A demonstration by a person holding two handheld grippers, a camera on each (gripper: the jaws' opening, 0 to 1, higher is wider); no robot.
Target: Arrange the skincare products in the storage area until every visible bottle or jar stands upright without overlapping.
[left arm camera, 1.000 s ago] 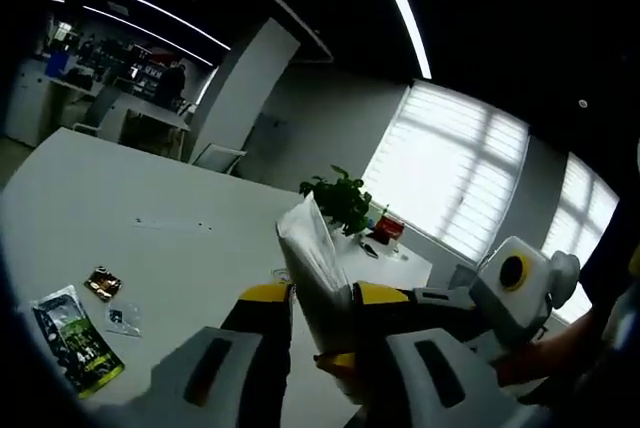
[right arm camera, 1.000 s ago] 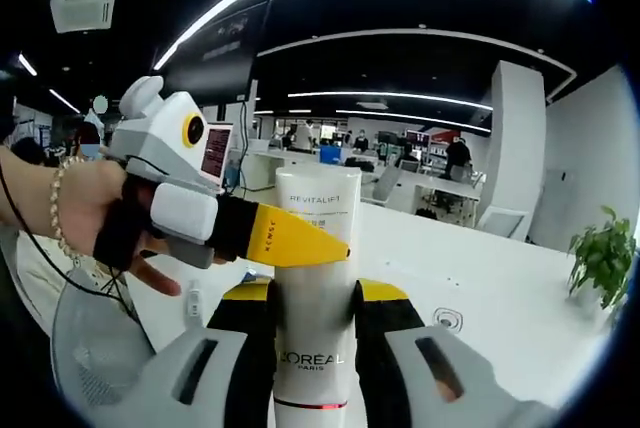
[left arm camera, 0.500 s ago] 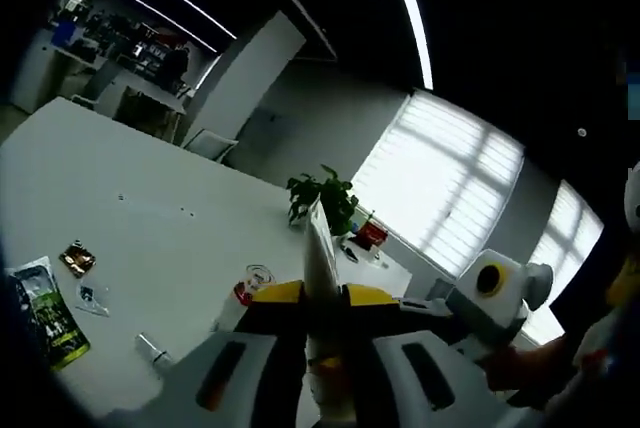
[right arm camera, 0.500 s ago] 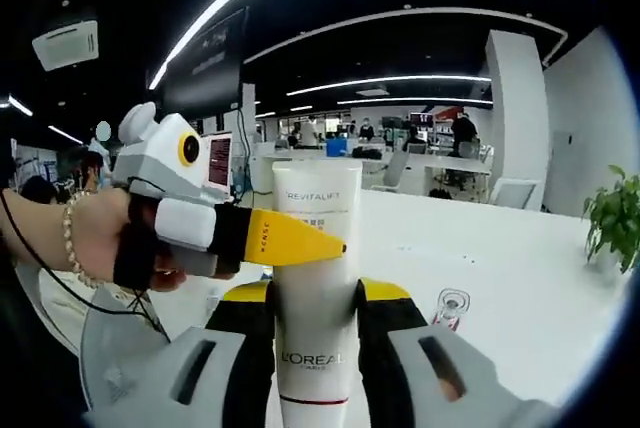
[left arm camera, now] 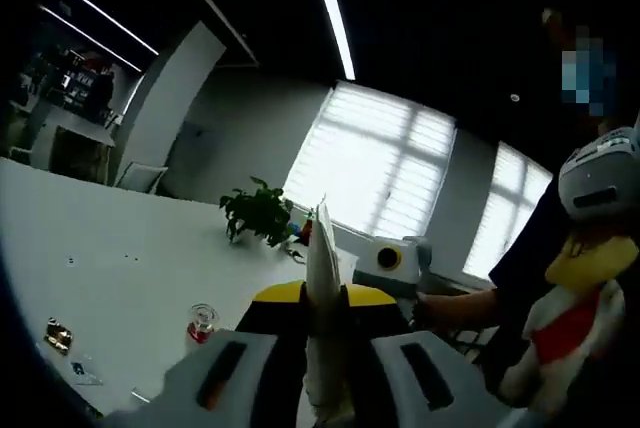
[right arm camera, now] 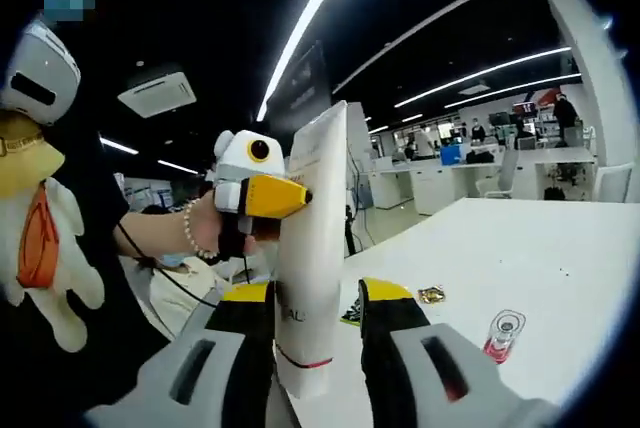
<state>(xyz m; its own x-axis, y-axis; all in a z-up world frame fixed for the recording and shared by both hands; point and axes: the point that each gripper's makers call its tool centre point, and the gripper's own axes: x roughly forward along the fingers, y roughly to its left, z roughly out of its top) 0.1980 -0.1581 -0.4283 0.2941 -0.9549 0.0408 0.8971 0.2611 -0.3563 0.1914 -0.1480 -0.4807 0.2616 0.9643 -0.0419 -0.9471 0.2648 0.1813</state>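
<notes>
The white tube (right arm camera: 312, 248) is held aloft above the white table (right arm camera: 520, 268), clamped by both the right gripper (right arm camera: 314, 300) and left gripper (left arm camera: 322, 300), presumably for reorientation upright.

tube (right arm camera: 312, 248): smooth white plastic, slight sheen | table (right arm camera: 560, 278): matt white | tongs (right arm camera: 310, 333): yellow-tipped plastic

The tall white squeeze tube with a red band (right arm camera: 312, 268) had its lower end hidden between the right gripper (right arm camera: 315, 298) jaws, and its printed lettering was mostly turned away. In the left gripper view the tube (left arm camera: 322, 278) showed edge-on, its base cut off by the bottom edge. Beside it, the small flat packets (left arm camera: 58, 336) on the white table (left arm camera: 120, 268) were too dim to identify.
</notes>
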